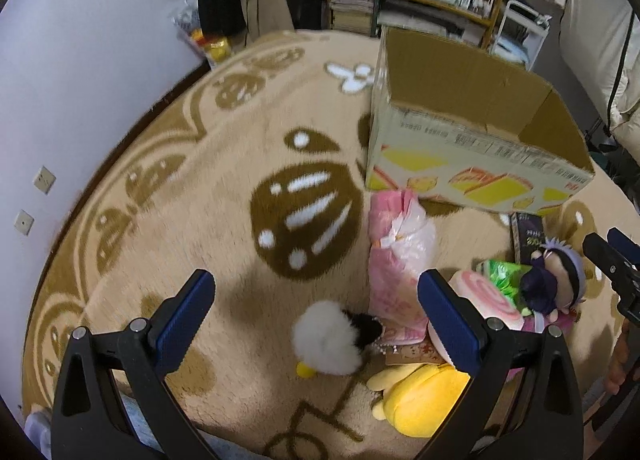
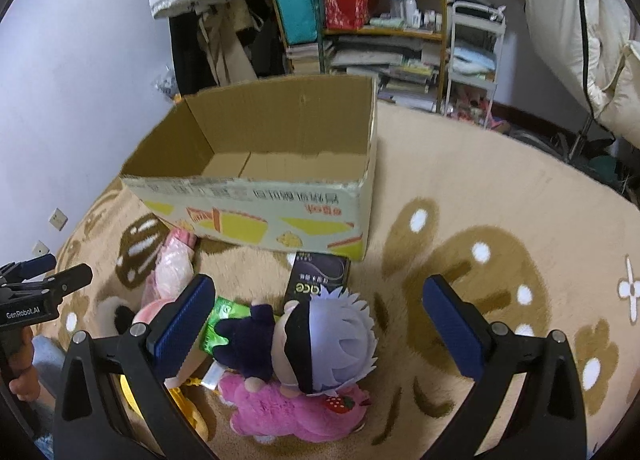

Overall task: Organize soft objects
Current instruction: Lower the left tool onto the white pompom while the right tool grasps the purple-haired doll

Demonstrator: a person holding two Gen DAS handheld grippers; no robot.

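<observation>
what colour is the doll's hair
Pale lavender-white, spiky; clearest on the doll in the right wrist view.

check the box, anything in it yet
No, in the right wrist view the cardboard box shows only its bare floor, and the toys, such as the doll, lie on the rug in front of it.

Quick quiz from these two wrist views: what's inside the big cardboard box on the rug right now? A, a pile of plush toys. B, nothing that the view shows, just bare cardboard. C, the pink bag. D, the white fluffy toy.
B: the right wrist view looks into the cardboard box and shows only its bare floor, while the white fluffy toy and the pink bag lie on the rug outside it.
</observation>
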